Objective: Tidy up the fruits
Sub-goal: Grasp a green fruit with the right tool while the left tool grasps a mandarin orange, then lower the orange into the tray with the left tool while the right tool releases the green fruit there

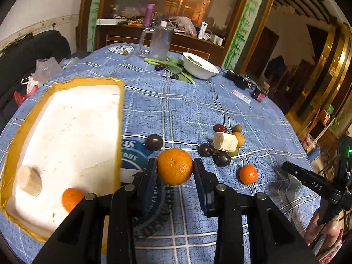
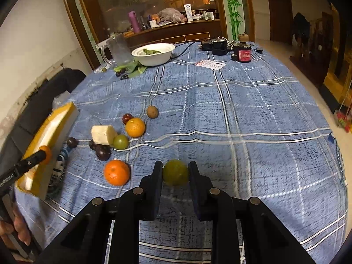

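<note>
Two claws each grip a fruit above the bench (image 2: 253, 118), which is covered with a blue checked cloth. The left claw (image 1: 175, 167) has its jaws pressed against both sides of a large orange (image 1: 175, 166), held over the cloth just right of the foam tray (image 1: 66, 132). The tray, white with a yellow taped rim, lies at the left and contains a small orange (image 1: 71, 198) near its front edge and a pale tan lump (image 1: 29, 180) beside it. The right claw (image 2: 175, 172) is closed around a green fruit (image 2: 175, 172), with the pads touching it on either side.

Several loose fruits lie in a cluster on the cloth between the claws. In the right wrist view these are a mandarin (image 2: 116, 172) nearest the camera, dark plums (image 2: 103, 151), a green round fruit (image 2: 120, 142) touching a pale block (image 2: 103, 134), another orange (image 2: 135, 127), a red-dark fruit (image 2: 127, 118) and a brown one (image 2: 152, 111) farther back. A lone dark plum (image 1: 154, 142) sits near the tray's right rim.

At the far end stand a white bowl (image 2: 154, 55) with leaves inside, a clear jug (image 2: 118, 48) and a red-labelled jar (image 2: 242, 54).
</note>
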Demonstrator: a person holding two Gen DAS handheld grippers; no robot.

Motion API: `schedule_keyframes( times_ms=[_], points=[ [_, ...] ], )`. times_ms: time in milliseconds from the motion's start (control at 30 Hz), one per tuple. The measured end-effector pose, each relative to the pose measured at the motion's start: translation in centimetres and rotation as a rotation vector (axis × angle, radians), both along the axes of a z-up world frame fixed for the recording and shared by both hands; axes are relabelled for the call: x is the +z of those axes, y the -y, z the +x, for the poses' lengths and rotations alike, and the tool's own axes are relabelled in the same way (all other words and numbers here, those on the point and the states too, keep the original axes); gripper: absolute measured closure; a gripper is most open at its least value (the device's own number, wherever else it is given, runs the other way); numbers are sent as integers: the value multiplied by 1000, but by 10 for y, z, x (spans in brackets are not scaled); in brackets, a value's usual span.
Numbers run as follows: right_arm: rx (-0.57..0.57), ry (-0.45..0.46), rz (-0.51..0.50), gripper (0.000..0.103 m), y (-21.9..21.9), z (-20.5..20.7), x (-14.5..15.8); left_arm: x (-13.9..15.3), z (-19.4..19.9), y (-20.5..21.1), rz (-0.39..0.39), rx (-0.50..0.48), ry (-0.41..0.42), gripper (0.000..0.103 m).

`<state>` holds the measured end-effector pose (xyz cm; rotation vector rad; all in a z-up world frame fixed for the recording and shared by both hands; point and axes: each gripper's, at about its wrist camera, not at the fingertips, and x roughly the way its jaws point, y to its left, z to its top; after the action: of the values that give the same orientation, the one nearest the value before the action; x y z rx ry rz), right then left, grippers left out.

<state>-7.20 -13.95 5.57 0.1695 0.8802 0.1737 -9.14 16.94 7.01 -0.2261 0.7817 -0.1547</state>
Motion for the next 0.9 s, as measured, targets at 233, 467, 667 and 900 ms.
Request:
schedule_keyframes(
  times_ms=[233, 467, 667, 900],
  points=[
    [28, -69, 248, 78, 13, -8, -7, 7, -17, -24, -41, 46, 25, 70],
    [79, -41, 232, 78, -15, -19, 13, 17, -31, -66, -67, 140, 52, 70],
    [245, -33, 224, 78, -92, -16, 30, 7, -42, -122, -118, 276, 29, 70],
    [477, -57, 182, 77, -217, -11, 31, -10, -48, -162, -134, 362, -4, 70]
  ],
)
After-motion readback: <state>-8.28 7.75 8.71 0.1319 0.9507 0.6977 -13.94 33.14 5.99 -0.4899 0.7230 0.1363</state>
